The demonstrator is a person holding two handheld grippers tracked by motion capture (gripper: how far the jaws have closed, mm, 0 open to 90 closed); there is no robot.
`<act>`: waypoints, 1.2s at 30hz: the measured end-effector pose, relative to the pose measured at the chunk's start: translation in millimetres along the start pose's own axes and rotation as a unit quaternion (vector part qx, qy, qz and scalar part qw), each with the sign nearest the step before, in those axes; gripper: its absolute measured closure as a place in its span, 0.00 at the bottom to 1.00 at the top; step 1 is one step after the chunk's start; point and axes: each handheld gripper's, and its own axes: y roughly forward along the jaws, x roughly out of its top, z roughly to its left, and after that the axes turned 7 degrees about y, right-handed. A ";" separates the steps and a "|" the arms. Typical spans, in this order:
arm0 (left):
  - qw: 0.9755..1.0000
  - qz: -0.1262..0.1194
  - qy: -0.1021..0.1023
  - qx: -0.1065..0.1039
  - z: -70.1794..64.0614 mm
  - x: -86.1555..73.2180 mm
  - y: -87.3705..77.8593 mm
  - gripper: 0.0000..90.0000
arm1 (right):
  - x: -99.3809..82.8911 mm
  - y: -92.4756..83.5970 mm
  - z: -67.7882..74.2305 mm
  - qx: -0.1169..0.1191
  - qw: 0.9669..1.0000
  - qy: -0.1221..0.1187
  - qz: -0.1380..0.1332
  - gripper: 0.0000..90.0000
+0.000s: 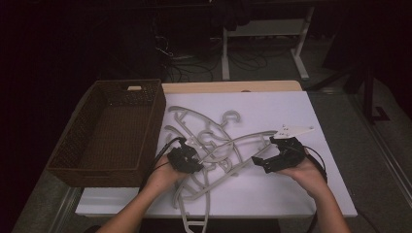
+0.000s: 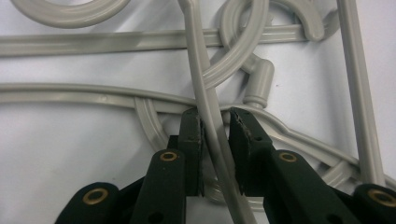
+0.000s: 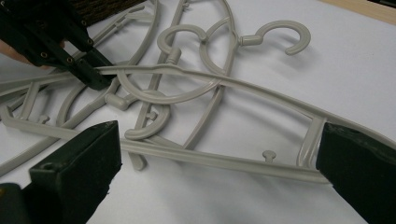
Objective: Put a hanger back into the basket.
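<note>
Gripping a grey hanger (image 2: 212,123), the left gripper (image 2: 215,122) is closed; right gripper (image 3: 217,154) jaws gape.

A dark woven basket (image 1: 116,128) stands well off to the left of the jaws, touching the white board's (image 1: 320,194) edge. Beyond the jaws, a white table frame (image 1: 301,43) and tangled cables (image 1: 189,68) occupy the dim floor.
</note>
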 end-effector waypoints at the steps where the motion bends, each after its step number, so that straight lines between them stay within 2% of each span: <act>1: 1.000 0.001 -0.001 -0.001 0.2 0.1 0.1 0.85 | 0.0 0.1 0.1 0.000 1.000 0.000 0.000 0.00; 6: 1.000 0.004 0.000 0.005 -0.8 0.8 -0.1 0.90 | -0.1 -0.2 0.2 0.000 1.000 -0.001 0.000 0.00; 9: 1.000 0.004 -0.009 0.006 -0.5 2.6 -2.1 0.91 | 0.0 -0.8 -0.3 0.001 1.000 0.000 -0.002 0.00; 11: 1.000 -0.004 -0.011 0.000 0.5 3.3 -4.6 0.92 | 0.1 -1.4 -0.7 0.002 1.000 0.001 -0.003 0.00; 20: 0.999 -0.035 -0.005 0.026 2.1 12.5 -24.8 0.92 | 3.7 -10.4 1.2 0.006 1.000 0.000 -0.021 0.00; 28: 0.996 -0.077 -0.013 0.051 11.6 33.3 -58.1 0.92 | 7.1 -19.9 5.1 0.010 0.999 -0.002 -0.035 0.00; 36: 0.992 -0.101 -0.007 0.081 24.7 56.9 -98.4 0.92 | 4.6 -21.3 5.9 0.012 0.999 -0.002 -0.035 0.00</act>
